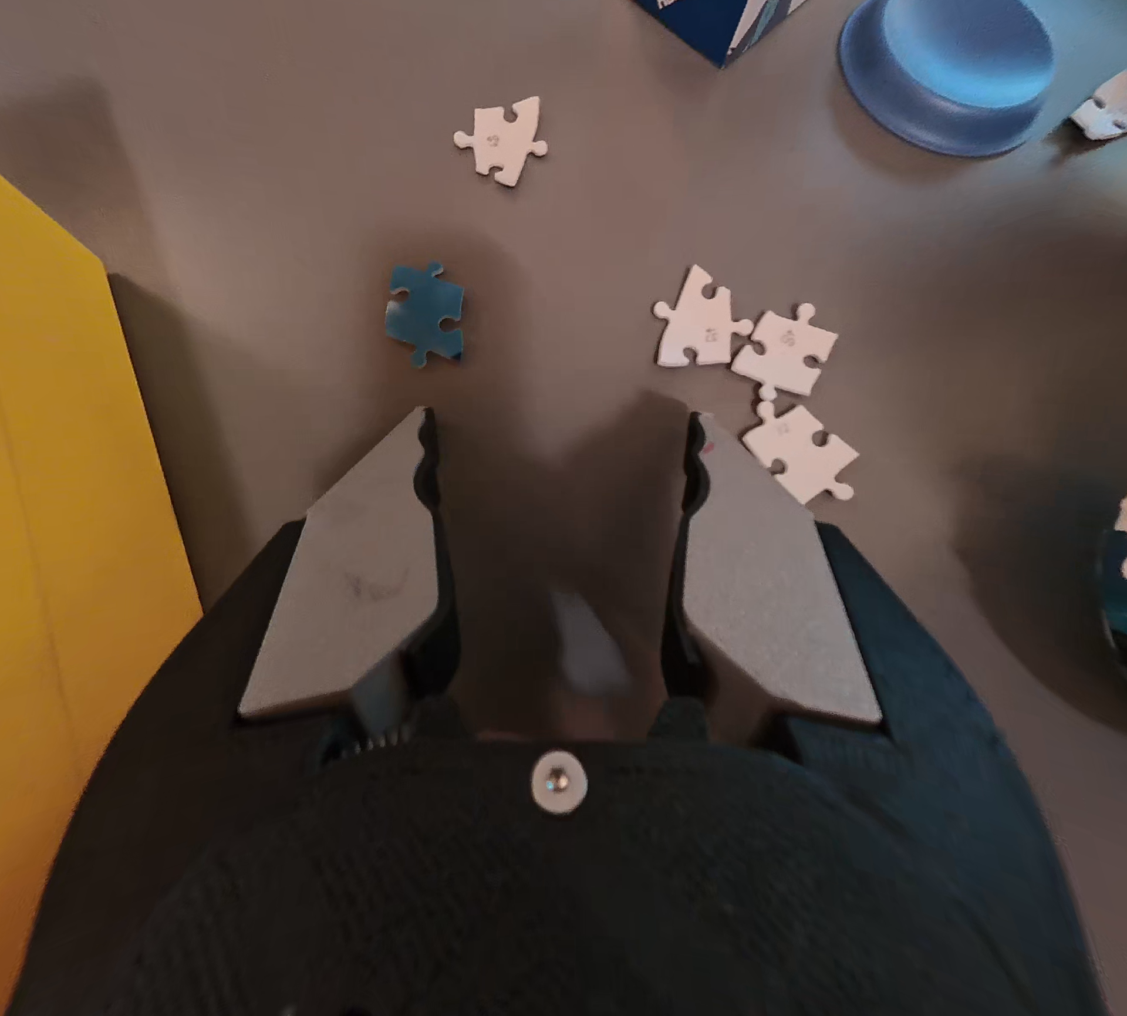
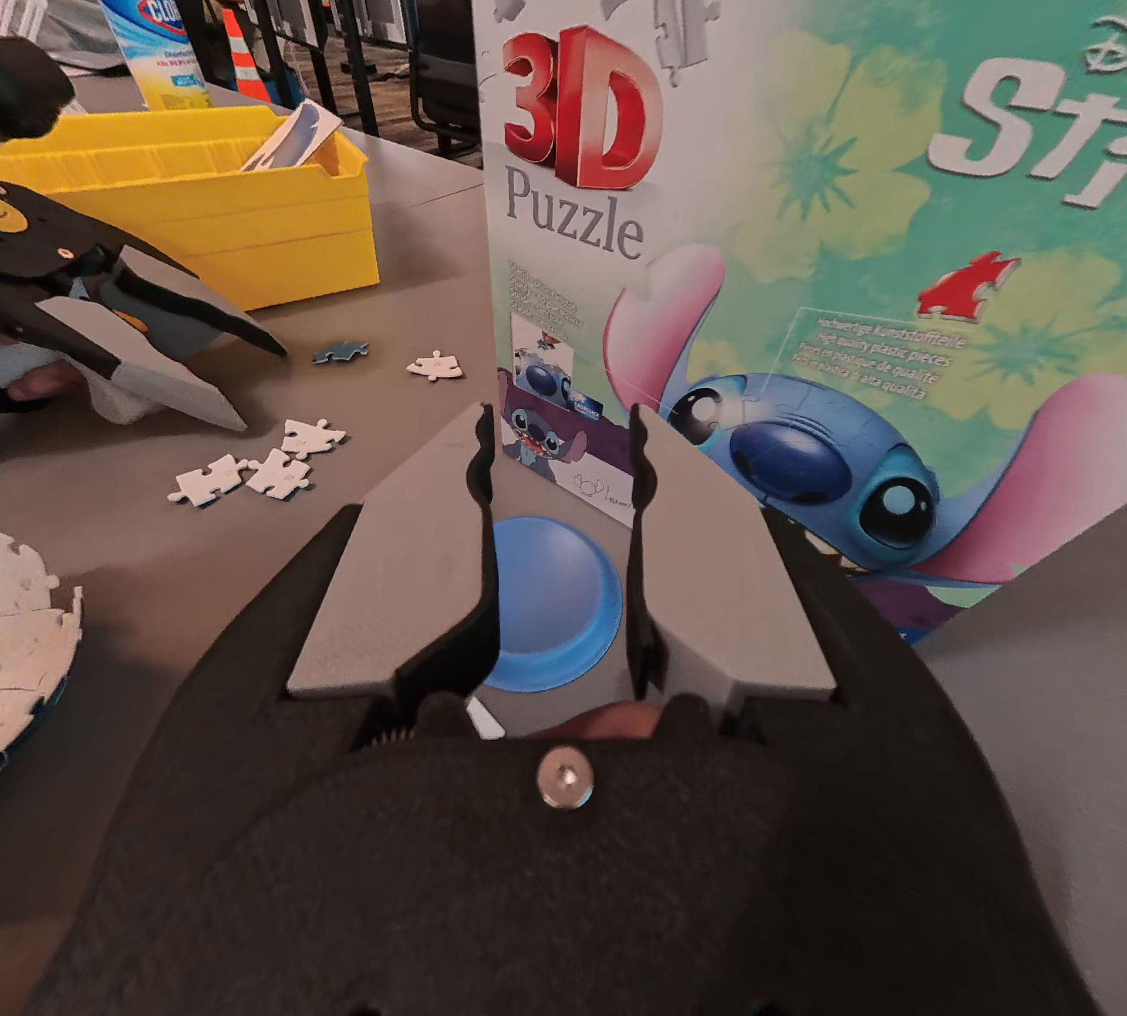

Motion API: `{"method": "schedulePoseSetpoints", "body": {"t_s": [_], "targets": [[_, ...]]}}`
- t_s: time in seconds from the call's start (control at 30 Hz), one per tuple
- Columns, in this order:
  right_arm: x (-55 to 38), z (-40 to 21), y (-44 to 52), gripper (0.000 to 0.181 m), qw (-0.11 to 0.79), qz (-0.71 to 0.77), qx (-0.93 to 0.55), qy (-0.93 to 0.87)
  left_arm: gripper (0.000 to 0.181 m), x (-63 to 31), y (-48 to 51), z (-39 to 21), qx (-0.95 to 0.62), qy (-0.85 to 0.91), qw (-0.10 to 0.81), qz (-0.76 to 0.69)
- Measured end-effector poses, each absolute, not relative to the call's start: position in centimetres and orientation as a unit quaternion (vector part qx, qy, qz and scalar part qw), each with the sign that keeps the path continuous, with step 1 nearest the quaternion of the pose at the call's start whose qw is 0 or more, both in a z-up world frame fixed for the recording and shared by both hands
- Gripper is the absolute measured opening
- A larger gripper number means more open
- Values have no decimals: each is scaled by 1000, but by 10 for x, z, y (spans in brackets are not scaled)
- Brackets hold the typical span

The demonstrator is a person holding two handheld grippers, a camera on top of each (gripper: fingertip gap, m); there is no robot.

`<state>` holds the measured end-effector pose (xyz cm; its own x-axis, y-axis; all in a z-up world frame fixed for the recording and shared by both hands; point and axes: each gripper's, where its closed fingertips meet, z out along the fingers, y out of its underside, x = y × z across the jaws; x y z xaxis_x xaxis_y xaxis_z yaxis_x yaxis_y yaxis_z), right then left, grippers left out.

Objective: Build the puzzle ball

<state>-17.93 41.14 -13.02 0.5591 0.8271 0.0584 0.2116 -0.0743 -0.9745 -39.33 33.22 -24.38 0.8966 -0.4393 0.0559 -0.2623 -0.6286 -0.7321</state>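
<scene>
Five flat plastic puzzle pieces, one blue and four white, lie loose on the grey desk. Left tool gapes wide, empty, above them. Right tool stands partly open, empty, over the round blue stand. Half-built white puzzle ball sits left.

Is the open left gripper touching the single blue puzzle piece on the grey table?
Apart. In the left wrist view, bare grey table shows between the left gripper and the blue puzzle piece.
</scene>
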Motion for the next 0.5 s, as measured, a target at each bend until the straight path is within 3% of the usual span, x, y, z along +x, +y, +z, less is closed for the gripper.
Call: {"method": "schedulePoseSetpoints", "body": {"t_s": [0.37,0.5], "targets": [[-174,-127,414,40,574,252,-677,-385,77,-415,351,-227,-894,177,406,-68],[-168,-120,415,40,576,277,-676,-368,68,-415,367,-225,-898,197,393,-25]]}}
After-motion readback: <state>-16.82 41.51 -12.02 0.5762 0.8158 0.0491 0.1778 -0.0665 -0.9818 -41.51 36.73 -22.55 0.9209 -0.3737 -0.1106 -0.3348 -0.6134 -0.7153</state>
